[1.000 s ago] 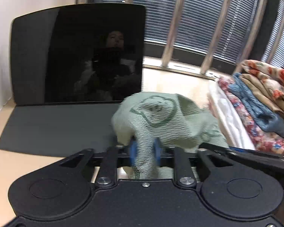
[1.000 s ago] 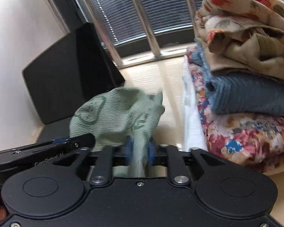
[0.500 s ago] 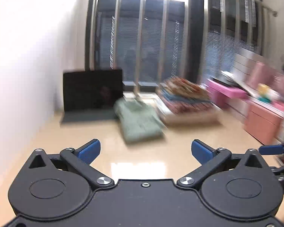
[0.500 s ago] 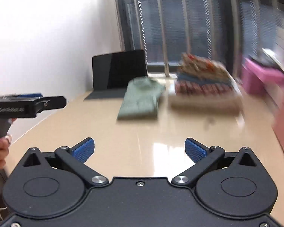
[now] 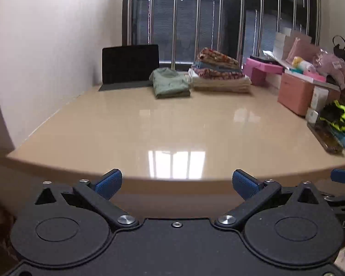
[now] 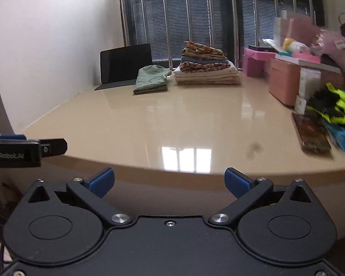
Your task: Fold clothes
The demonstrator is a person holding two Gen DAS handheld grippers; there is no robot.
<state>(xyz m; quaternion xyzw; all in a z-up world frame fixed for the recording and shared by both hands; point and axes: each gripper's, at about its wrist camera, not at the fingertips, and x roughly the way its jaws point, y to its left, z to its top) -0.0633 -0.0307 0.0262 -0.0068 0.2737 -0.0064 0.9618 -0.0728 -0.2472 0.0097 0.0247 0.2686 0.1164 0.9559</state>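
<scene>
Both the left gripper (image 5: 177,182) and the right gripper (image 6: 169,180) hang off the near edge of the table (image 5: 177,128), fingers spread wide and holding nothing. The folded green shirt (image 5: 170,83) lies far back, just beside the stack of folded clothes (image 5: 219,73) and near the dark tablet (image 5: 130,64). Next likely means fetching another garment, perhaps the neon one (image 6: 335,107) at right; approach low and grasp two corners. Glossy beige top, barred window behind

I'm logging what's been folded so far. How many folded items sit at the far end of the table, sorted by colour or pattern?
Green: 1, the green garment lying alone beside the stack
Floral: 2, the top piece and a darker piece
Blue: 1
Cream: the layers at the bottom are too blurred to count
Total: 4 countable
</scene>
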